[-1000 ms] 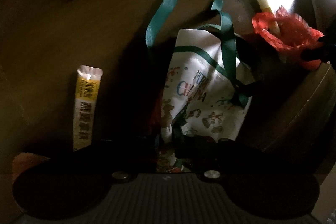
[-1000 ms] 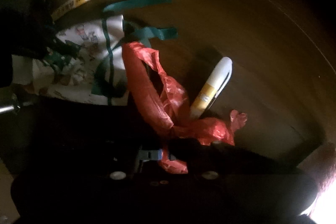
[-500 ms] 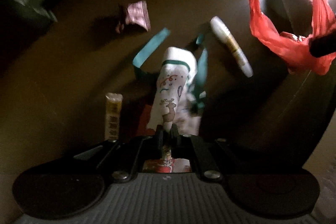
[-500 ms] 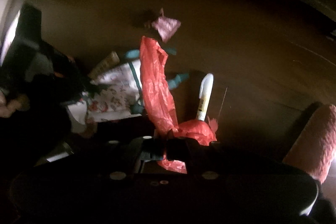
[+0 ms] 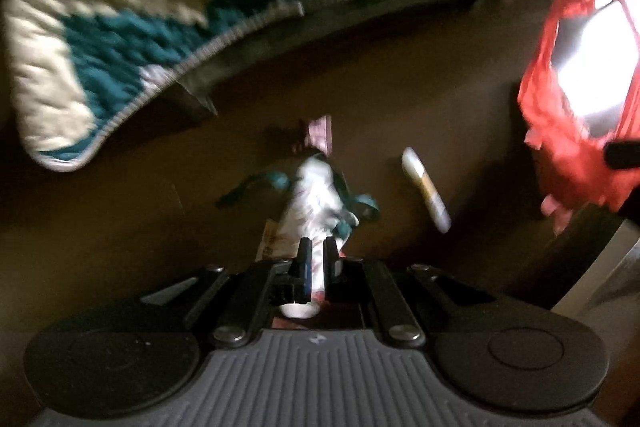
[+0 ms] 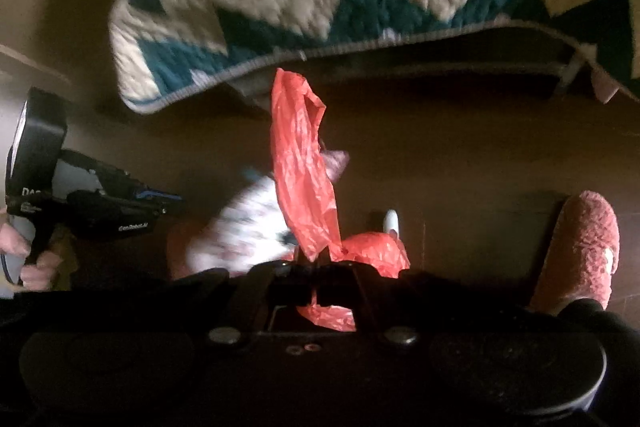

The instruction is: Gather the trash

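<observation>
My left gripper (image 5: 315,251) is shut on a white printed gift bag (image 5: 316,199) with green ribbon handles, which hangs from it above the dark floor. My right gripper (image 6: 316,259) is shut on a red plastic bag (image 6: 300,171) that hangs open, also seen at the right in the left wrist view (image 5: 560,131). On the floor lie a white and yellow marker (image 5: 426,185), a pink striped wrapper (image 5: 318,133) and a yellow sachet (image 5: 272,239), partly hidden by the gift bag. The left gripper (image 6: 160,203) shows left of the red bag, with the gift bag (image 6: 248,227) blurred below it.
A white and teal quilt (image 5: 120,27) hangs over a bed edge at the top of both views. A pink fuzzy slipper (image 6: 580,251) stands on the floor at the right. A bright window glares behind the red bag.
Both grippers have risen well above the floor, each carrying its bag. The floor items look smaller and the quilt has come into view.
</observation>
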